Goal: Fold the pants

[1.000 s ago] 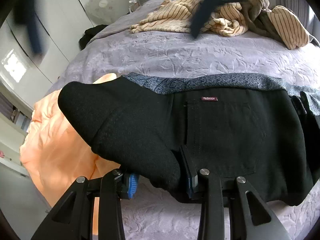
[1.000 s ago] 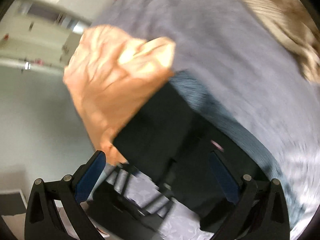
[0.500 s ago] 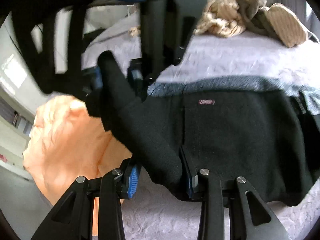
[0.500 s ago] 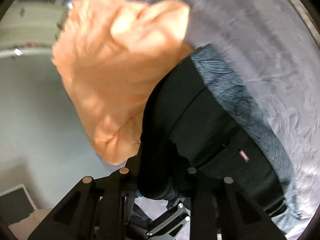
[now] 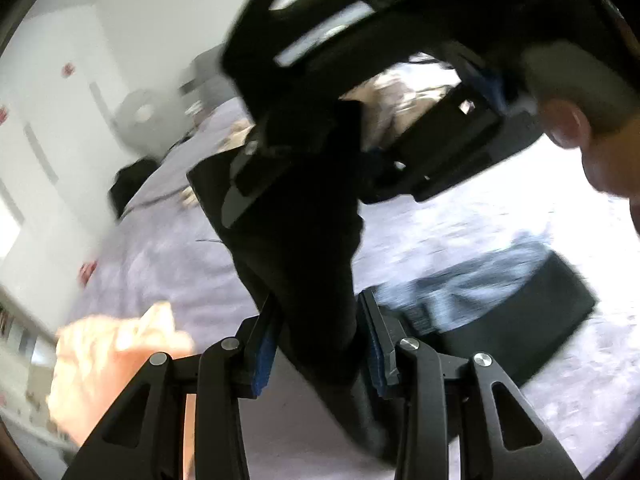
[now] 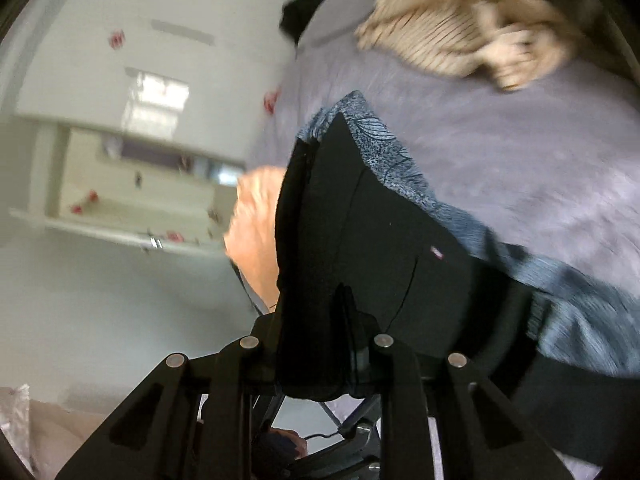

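At the far left of the left wrist view stands a white wardrobe with small red marks on its doors, and a round white fan sits blurred beside it. Below, a peach-orange cloth lies bunched at the edge of the bed, whose lilac quilted cover runs across the frame. In the middle, the left gripper has its jaws clamped on a thick fold of the black pants, which rise in a lifted column from the blue pads. Above, the right gripper grips the upper end of the same fold. To the right, the remainder of the pants lies flat on a blue-grey patterned cloth.

In the right wrist view, the wardrobe and a cream shelf unit fill the left side. The orange cloth peeks out behind the pants, held in the middle with the right gripper's jaws closed on the edge. The blue-grey cloth borders them, then the lilac cover and, top right, a heap of beige striped clothing.
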